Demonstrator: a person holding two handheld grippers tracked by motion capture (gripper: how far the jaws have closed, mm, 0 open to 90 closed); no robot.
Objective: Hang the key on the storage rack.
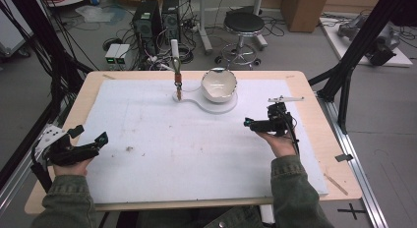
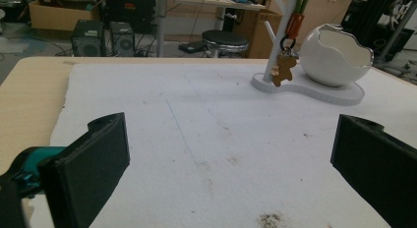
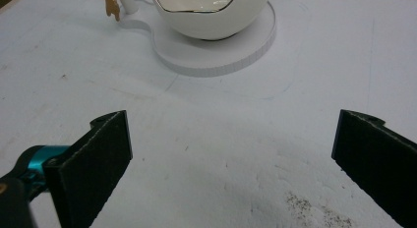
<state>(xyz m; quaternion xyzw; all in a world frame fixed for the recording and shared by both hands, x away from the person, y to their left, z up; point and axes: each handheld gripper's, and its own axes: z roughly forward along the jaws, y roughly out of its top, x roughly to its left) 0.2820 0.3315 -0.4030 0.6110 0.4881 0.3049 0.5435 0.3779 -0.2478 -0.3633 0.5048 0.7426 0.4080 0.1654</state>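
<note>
- Left claw (image 1: 91, 144) held wide open near the worktop's (image 1: 314, 98) left edge, gripping nothing, well apart from everything on the white foam sheet (image 1: 162, 139).
- Right claw (image 1: 253, 124) also spread wide and empty, over the sheet at the right, nearer to the stand than the left one.
- White egg-shaped bowl (image 1: 219, 84) with jagged rim upright on a flat white base (image 1: 223, 106) at the far middle of the sheet.
- Just beside the bowl, on the same base, a thin white branching post (image 2: 278, 26) with a small brown bear-shaped charm (image 2: 282, 71) hanging from an orange clip (image 2: 294, 25).
- Charm hanging free, touched by neither claw.
</note>
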